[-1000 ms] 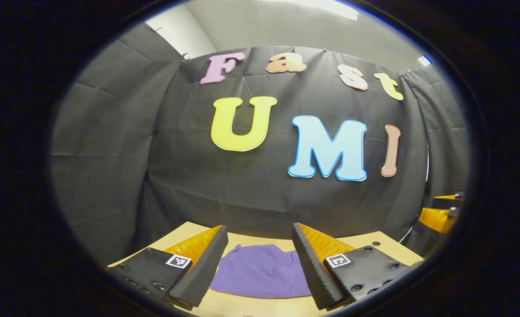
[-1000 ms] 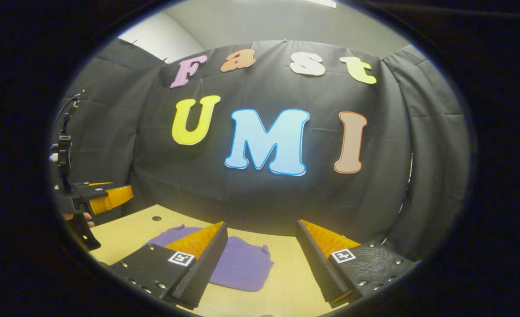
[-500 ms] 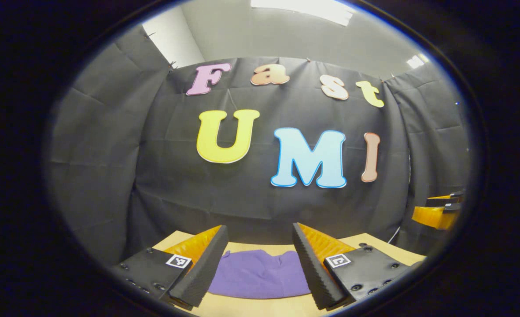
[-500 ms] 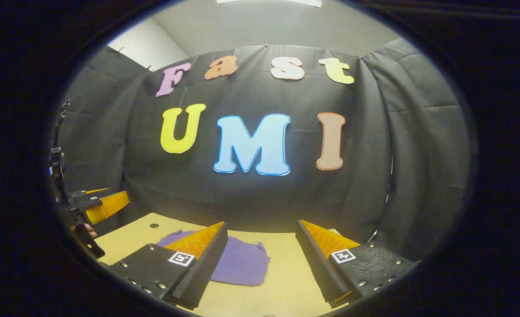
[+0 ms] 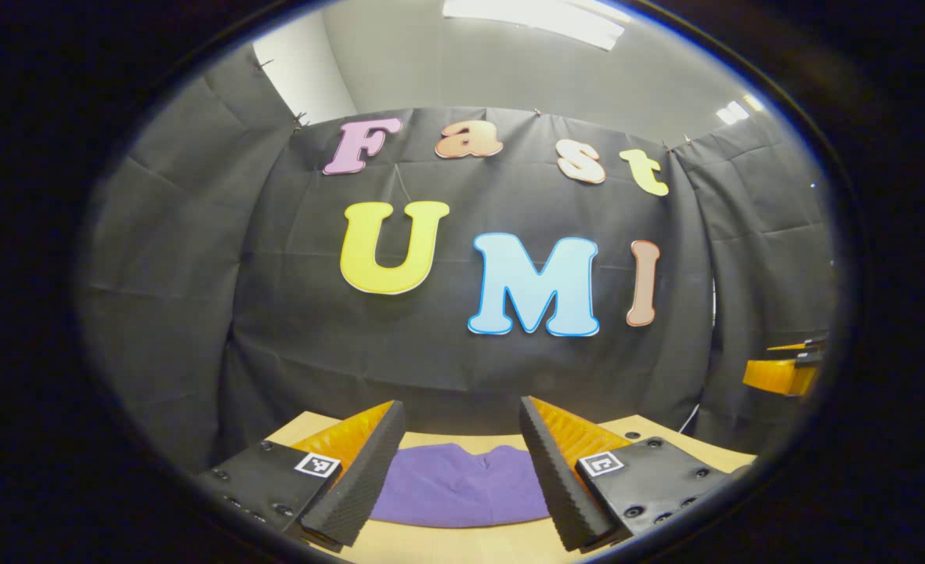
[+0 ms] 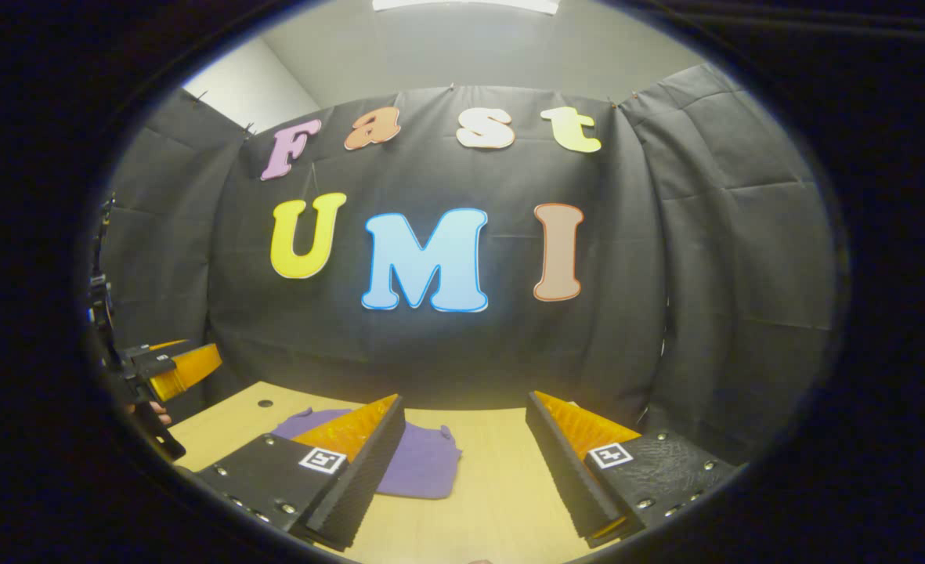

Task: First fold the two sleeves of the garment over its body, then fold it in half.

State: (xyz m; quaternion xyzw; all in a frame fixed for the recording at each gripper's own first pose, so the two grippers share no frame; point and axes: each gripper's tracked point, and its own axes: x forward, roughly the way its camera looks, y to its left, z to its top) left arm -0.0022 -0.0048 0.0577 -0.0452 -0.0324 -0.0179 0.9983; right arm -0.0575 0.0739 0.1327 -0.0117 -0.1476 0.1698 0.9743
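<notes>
A purple garment (image 5: 462, 486) lies folded into a compact flat shape on the wooden table (image 5: 650, 431). In the left gripper view it sits below and beyond my left gripper (image 5: 462, 470), which is open and holds nothing. In the right gripper view the garment (image 6: 423, 466) lies to the left, partly behind the left finger of my right gripper (image 6: 466, 462), also open with nothing between its fingers. The left gripper (image 6: 172, 364) also shows at the far left of the right gripper view, held by a hand. The right gripper (image 5: 783, 372) shows at the far right edge of the left gripper view.
The wooden table (image 6: 493, 486) has bare surface to the right of the garment and a small dark hole (image 6: 264, 404) near its far left. Black cloth walls (image 6: 446, 345) stand close behind the table on all sides.
Both grippers have risen and pulled back from the garment, so it looks smaller and lower in each view. The garment has not moved.
</notes>
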